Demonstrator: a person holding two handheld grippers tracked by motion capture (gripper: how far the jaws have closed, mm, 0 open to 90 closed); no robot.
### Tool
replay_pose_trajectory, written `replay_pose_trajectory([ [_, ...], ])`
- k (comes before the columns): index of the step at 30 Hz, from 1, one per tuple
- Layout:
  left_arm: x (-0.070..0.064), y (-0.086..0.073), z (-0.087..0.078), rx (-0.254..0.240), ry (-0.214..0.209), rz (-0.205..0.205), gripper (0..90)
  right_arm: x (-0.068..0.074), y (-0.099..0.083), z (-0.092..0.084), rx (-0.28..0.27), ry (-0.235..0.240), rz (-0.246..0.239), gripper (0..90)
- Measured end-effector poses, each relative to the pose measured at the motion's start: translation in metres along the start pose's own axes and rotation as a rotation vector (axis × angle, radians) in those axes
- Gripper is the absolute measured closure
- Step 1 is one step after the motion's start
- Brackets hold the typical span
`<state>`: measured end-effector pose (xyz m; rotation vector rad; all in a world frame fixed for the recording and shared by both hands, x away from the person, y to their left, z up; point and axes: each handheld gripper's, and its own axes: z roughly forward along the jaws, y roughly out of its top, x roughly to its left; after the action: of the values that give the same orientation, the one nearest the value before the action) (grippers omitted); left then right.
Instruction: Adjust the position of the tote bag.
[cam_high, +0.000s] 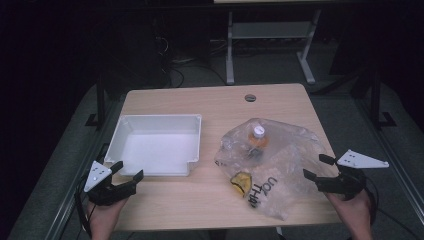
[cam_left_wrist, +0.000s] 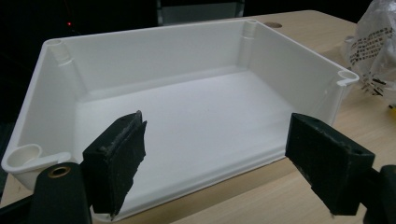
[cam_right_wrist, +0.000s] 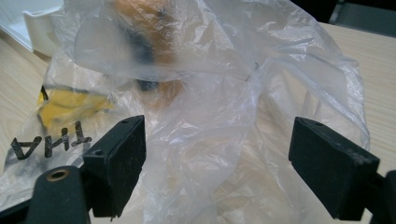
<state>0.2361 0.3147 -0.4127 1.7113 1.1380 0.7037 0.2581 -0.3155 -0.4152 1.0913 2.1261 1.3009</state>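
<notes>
An empty white plastic tray (cam_high: 129, 131) (cam_left_wrist: 51, 70) sits on the left half of the wooden table (cam_high: 210, 102). A crumpled clear plastic bag (cam_high: 290, 150) (cam_right_wrist: 280, 74) with black lettering lies on the right half. Inside it I see an orange bottle with a white cap (cam_high: 258, 136) and a yellow item (cam_high: 240, 182) (cam_right_wrist: 70, 105). My left gripper (cam_high: 128, 171) (cam_left_wrist: 215, 163) is open just in front of the tray's near left corner. At the bag's right edge my right gripper (cam_high: 318, 166) (cam_right_wrist: 217, 163) is open too, facing the bag with nothing pinched.
A round cable hole (cam_high: 250, 97) lies near the table's far edge. Behind the table stand a white metal frame (cam_high: 230, 55) and cables on the dark floor (cam_high: 185, 65). A dark rail runs along each side of the table.
</notes>
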Motion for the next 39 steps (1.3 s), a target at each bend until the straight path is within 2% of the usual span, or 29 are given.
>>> replay_pose_trajectory([
  [6,0.004,0.000,-0.003,0.002,0.001,-0.014,19.4,-0.002,0.000,0.001,0.004,0.006,-0.005,18.4],
  [11,0.006,0.000,-0.007,-0.013,-0.008,-0.006,19.4,-0.002,0.001,0.000,0.010,0.010,-0.009,18.3],
  [14,0.008,0.003,-0.011,-0.020,-0.045,0.006,19.0,0.002,0.004,-0.003,-0.008,0.004,-0.026,18.4],
  [16,0.007,0.003,-0.011,-0.030,-0.052,0.001,18.9,0.002,0.005,-0.004,-0.010,0.002,-0.034,18.4],
  [21,0.006,0.003,-0.009,-0.026,-0.085,0.019,18.6,0.003,0.004,-0.003,-0.005,0.010,-0.040,18.4],
  [22,0.006,0.003,-0.008,-0.033,-0.112,0.025,18.6,0.001,0.003,-0.002,-0.003,0.014,-0.034,18.1],
  [23,0.006,0.003,-0.008,-0.033,-0.112,0.025,18.5,0.001,0.003,-0.002,-0.003,0.014,-0.034,18.1],
  [28,0.003,0.002,-0.006,-0.025,-0.179,0.040,18.2,-0.002,0.002,-0.002,-0.003,0.018,-0.033,18.0],
  [33,-0.002,0.002,-0.005,-0.017,-0.214,0.080,18.2,-0.001,0.003,-0.004,-0.015,0.021,-0.043,17.8],
  [39,-0.005,0.002,-0.002,0.000,-0.230,0.095,18.4,-0.002,0.002,-0.003,-0.008,0.022,-0.042,17.8],
])
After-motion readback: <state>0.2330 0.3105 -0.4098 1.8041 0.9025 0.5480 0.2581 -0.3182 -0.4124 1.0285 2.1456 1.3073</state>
